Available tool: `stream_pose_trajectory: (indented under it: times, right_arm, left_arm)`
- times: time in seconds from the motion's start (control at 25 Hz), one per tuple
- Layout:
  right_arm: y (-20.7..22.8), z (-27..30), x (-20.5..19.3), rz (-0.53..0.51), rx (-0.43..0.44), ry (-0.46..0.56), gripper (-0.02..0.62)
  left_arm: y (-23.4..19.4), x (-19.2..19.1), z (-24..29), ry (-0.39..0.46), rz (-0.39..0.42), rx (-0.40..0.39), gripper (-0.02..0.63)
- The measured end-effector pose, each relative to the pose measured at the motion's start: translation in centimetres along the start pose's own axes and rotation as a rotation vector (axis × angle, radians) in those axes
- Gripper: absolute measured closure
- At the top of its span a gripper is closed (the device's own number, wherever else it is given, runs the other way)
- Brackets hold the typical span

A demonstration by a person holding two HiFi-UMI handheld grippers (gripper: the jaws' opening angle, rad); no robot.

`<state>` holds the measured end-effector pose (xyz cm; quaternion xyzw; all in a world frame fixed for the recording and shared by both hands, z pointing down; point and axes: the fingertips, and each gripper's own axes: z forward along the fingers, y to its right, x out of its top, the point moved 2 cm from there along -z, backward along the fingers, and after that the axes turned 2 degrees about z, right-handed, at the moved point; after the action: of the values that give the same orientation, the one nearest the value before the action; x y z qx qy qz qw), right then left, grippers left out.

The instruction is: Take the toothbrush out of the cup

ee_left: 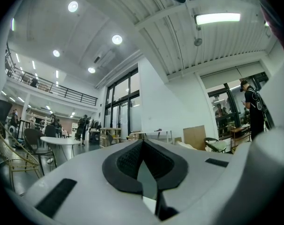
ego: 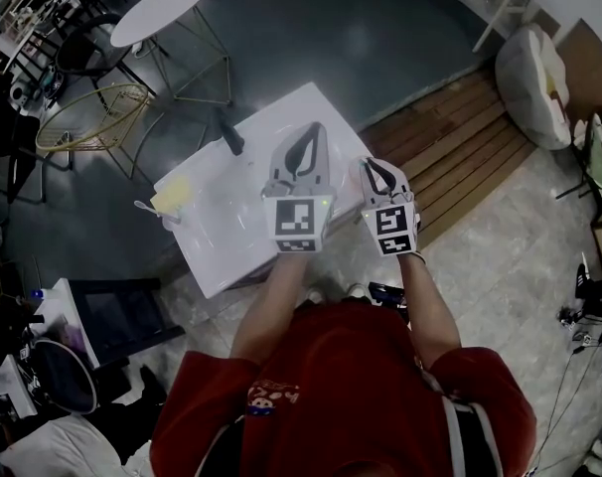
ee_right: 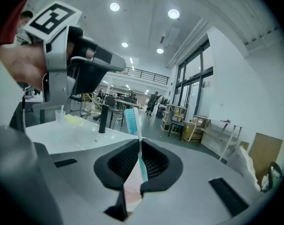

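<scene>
A teal and white toothbrush (ee_right: 132, 125) stands upright between the pads of my right gripper (ee_right: 139, 144), which is shut on its handle; the bristled head rises above the jaws. A small clear cup (ee_right: 61, 116) stands far off on the white table (ee_right: 81, 137), well apart from the brush. My left gripper (ee_left: 142, 144) is shut with nothing in it and points out into the room. In the head view both grippers are held side by side over the table's near edge, left gripper (ego: 314, 132) and right gripper (ego: 371, 165).
On the table lie a yellow object (ee_right: 74, 120) beside the cup and an upright black cylinder (ee_right: 102, 118). Beyond the table stand a round white table (ego: 160, 10), wire chairs (ego: 87, 117) and a wooden deck (ego: 460, 147).
</scene>
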<state>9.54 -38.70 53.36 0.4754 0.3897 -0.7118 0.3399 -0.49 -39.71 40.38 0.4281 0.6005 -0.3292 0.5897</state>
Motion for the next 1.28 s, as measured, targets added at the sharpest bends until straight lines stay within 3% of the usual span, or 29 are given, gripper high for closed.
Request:
stream_pose_trajectory:
  times: [0.84, 1.28]
  right_arm:
    - [4.1, -6.7, 15.2, 0.100, -0.142, 0.422, 0.551]
    - [4.5, -7.2, 15.4, 0.116, -0.182, 0.421, 0.551]
  left_arm:
    - [1.6, 1.5, -0.8, 0.058, -0.002, -0.035, 0.578]
    - [1.9, 2.3, -1.5, 0.095, 0.004, -0.037, 0.578]
